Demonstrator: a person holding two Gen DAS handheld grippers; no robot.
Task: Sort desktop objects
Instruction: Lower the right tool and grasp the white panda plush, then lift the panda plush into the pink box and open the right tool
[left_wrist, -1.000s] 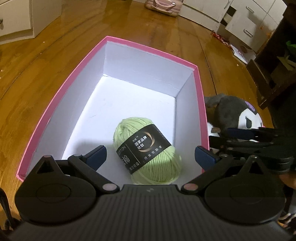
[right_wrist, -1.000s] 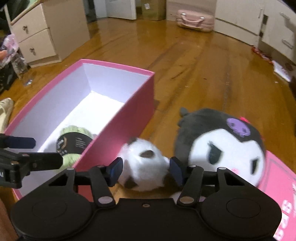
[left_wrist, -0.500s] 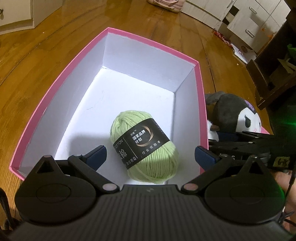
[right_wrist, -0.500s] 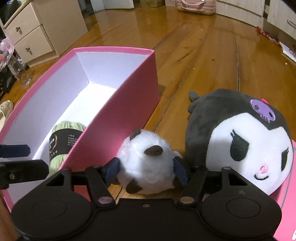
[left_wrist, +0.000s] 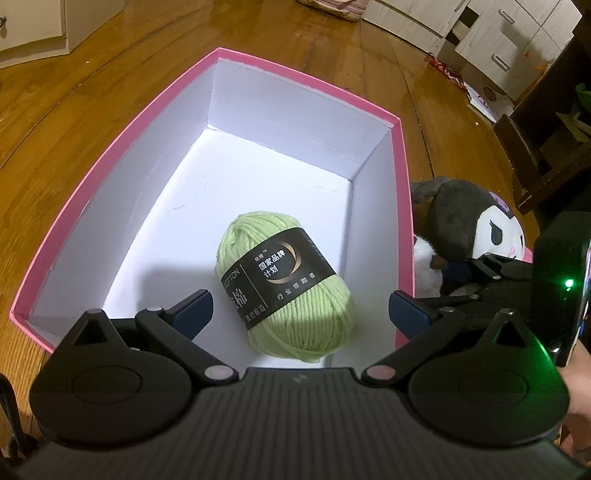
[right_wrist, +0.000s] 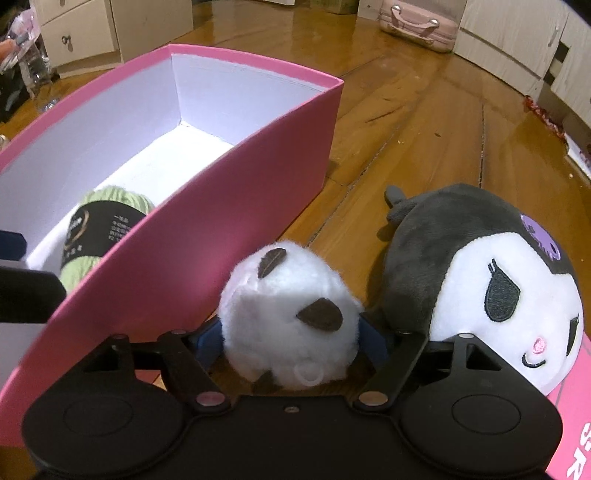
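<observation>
A pink box (left_wrist: 122, 147) with white inside stands on the wooden floor and holds a green yarn ball (left_wrist: 284, 288) with a black label. My left gripper (left_wrist: 299, 314) is open and empty just above the yarn at the box's near end. My right gripper (right_wrist: 291, 339) is shut on a small white fluffy plush (right_wrist: 288, 317) with brown ears, beside the box's right wall (right_wrist: 221, 240). A grey and white Kuromi plush (right_wrist: 480, 280) lies to its right. The yarn also shows in the right wrist view (right_wrist: 99, 232).
A pink lid (right_wrist: 569, 424) lies under the Kuromi plush at the right. White drawer units (right_wrist: 81, 33) stand at the far left, white cabinets (left_wrist: 517, 44) and a pink case (right_wrist: 417, 22) at the back. A dark shelf (left_wrist: 554, 147) stands at the right.
My right gripper has closed in on the white plush and now grips it, closer to the box wall. My left gripper has drifted slightly over the yarn, still open.
</observation>
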